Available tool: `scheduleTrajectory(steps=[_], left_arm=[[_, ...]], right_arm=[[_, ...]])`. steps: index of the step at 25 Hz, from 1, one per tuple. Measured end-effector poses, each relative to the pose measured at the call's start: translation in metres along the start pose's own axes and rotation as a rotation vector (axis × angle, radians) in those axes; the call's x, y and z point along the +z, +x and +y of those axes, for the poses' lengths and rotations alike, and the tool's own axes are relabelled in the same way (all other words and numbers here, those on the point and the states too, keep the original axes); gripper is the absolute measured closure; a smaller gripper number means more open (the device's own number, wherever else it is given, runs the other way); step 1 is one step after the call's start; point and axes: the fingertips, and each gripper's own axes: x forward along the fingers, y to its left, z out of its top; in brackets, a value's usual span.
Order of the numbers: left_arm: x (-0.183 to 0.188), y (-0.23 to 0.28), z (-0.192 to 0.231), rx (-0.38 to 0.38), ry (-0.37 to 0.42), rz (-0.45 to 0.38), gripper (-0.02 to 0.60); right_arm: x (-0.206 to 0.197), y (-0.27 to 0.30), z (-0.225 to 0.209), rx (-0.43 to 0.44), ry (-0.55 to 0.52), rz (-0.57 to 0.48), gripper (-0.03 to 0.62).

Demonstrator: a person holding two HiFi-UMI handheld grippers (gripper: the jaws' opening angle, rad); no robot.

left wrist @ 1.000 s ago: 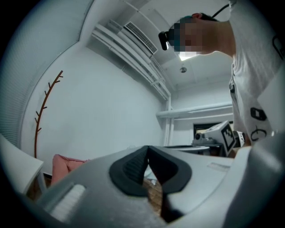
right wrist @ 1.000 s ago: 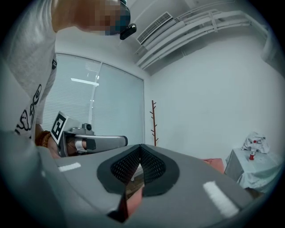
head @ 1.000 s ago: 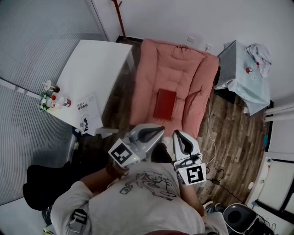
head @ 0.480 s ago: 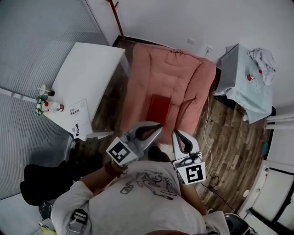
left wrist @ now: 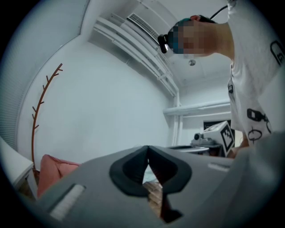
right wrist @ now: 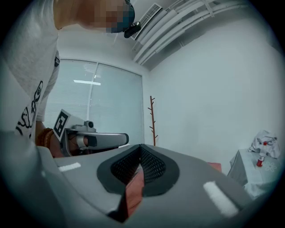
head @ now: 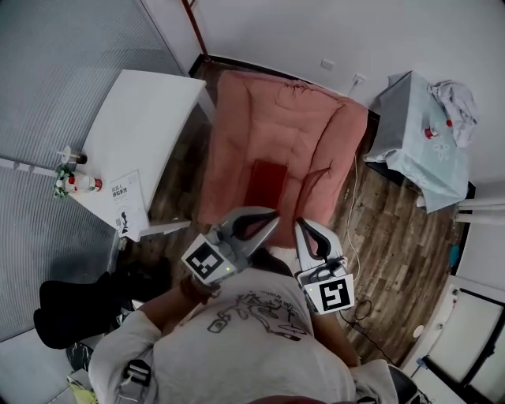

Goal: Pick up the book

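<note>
Dark wood planks cover the floor (head: pixel 394 229), their grain running aslant; plain white walls (head: pixel 316 24) close the far side and a pale ribbed blind (head: pixel 55 63) fills the left. A broad pink seat (head: pixel 284 126), soft, quilted and tufted, lies open on the floor in the middle. To its left stands a smooth white rectangular table (head: pixel 150 118); to its right, near the wall, a smaller table (head: pixel 402 118) under pale grey cloth. A person in a white printed shirt (head: pixel 252 339) fills the lower edge of the head view.

The book (head: pixel 267 183), a flat dark-red rectangle, lies on the seat's near half, apart from both grippers and just beyond their tips. The left gripper (head: pixel 273 214) and right gripper (head: pixel 301 224), grey shells with dark pads and a marker cube each, sit side by side before the person's chest; both pairs of jaws are pressed together with nothing between them.

A thin reddish coat stand (head: pixel 194 28) rises in the corner; a crumpled light rag (head: pixel 455 99) and 1 red-capped bottle (head: pixel 431 132) sit on the grey table; a white booklet (head: pixel 126 205) and a few small bottles (head: pixel 75 183) sit at the white table's near end.
</note>
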Motion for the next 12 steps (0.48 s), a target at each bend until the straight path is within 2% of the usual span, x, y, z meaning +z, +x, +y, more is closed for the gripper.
scheduleTrajectory(steps=[12], left_arm=[[-0.021, 0.011, 0.043, -0.021, -0.010, 0.049, 0.577]], right_arm=[[-0.024, 0.040, -0.020, -0.009, 0.026, 0.037, 0.588]])
